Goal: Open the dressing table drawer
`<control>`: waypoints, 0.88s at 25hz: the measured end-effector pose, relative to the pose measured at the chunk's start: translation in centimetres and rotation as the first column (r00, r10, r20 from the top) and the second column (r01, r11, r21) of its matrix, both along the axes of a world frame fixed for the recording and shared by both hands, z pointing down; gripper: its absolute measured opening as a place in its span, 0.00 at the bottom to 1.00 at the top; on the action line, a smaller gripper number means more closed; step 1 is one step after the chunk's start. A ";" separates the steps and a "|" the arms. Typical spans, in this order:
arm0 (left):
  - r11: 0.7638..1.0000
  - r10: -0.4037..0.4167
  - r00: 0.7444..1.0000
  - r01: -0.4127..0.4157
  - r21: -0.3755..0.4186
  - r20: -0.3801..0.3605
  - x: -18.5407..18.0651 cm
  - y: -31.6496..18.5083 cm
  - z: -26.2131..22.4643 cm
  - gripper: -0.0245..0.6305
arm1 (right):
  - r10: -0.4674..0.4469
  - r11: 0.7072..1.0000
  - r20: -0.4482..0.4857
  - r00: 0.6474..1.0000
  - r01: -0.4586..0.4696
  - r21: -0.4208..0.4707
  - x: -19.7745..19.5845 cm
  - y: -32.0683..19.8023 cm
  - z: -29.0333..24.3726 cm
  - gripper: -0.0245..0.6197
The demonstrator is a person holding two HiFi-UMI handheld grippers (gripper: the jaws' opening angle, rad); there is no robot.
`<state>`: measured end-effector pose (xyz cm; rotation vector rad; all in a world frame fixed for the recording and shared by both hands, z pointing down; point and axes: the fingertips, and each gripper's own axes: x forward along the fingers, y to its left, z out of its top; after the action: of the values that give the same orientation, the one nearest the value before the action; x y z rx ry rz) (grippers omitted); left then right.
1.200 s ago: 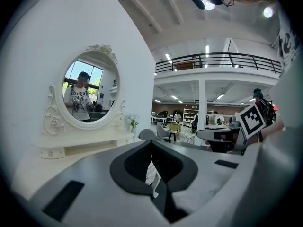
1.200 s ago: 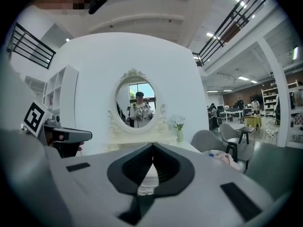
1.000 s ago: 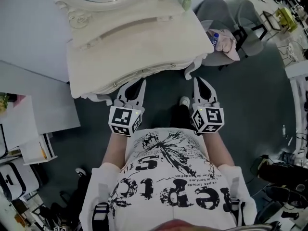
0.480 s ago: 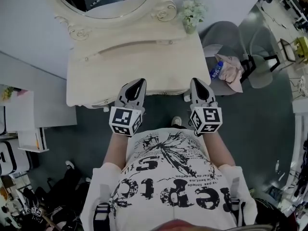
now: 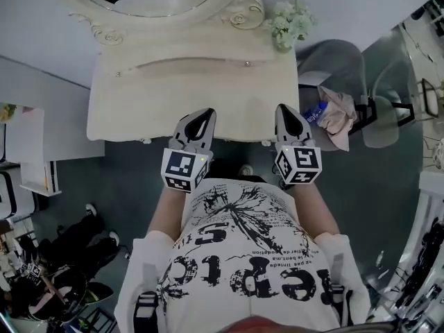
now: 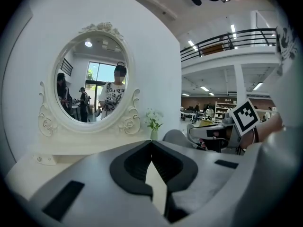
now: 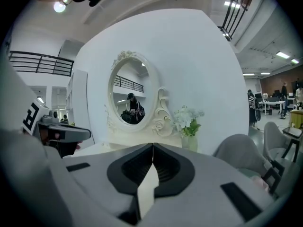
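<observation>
Head view: dressing table [image 5: 187, 96] sits right in front of the person, w/ left gripper [image 5: 201, 116] and right gripper [image 5: 286, 113] tips over its near edge, well apart. Drawer front lies under that edge, hidden from above. Both gripper views: jaws together, nothing btw them, facing the mirror [image 6: 92, 79].

Dressing table [image 5: 152, 106]: cream-painted wood, apparently; smooth, matt.

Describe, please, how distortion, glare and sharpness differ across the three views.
Head view: evenly lit, sharp, straight lines bowed towards the edges. Left gripper view: fisheye with black corners, bright daylight reflected in the mirror. Right gripper view: same fisheye, a ceiling lamp flaring at top left.
</observation>
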<state>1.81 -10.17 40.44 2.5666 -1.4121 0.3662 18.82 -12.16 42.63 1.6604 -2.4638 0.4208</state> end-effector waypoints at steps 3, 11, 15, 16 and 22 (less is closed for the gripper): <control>1.000 -0.023 1.000 0.023 -0.011 -0.008 -0.8 -2.1 0.3 0.07 | -0.023 0.999 -0.008 1.000 0.023 -0.022 -1.0 -2.1 0.7 0.07; 0.999 -0.025 0.998 0.024 -0.034 -0.050 -3.2 -9.1 1.2 0.07 | -0.026 0.998 -0.056 0.998 0.022 -0.063 -3.4 -8.5 3.2 0.07; 0.998 -0.024 0.998 0.021 -0.051 -0.062 -4.0 -11.6 2.3 0.07 | -0.047 0.994 -0.076 0.996 0.039 -0.101 -4.5 -11.1 5.6 0.07; 0.998 -0.028 0.997 0.024 -0.055 -0.066 -4.3 -12.1 2.6 0.07 | -0.052 0.993 -0.078 0.996 0.043 -0.112 -4.8 -11.7 6.3 0.07; 0.994 -0.048 0.997 0.042 -0.097 -0.060 -5.8 -13.9 5.4 0.07 | -0.088 0.966 -0.054 0.995 0.072 -0.249 -6.8 -14.4 11.2 0.07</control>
<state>-4.03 -24.03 45.81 2.4438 -1.3937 0.3350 11.99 -26.56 53.85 1.4471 -2.3127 0.6250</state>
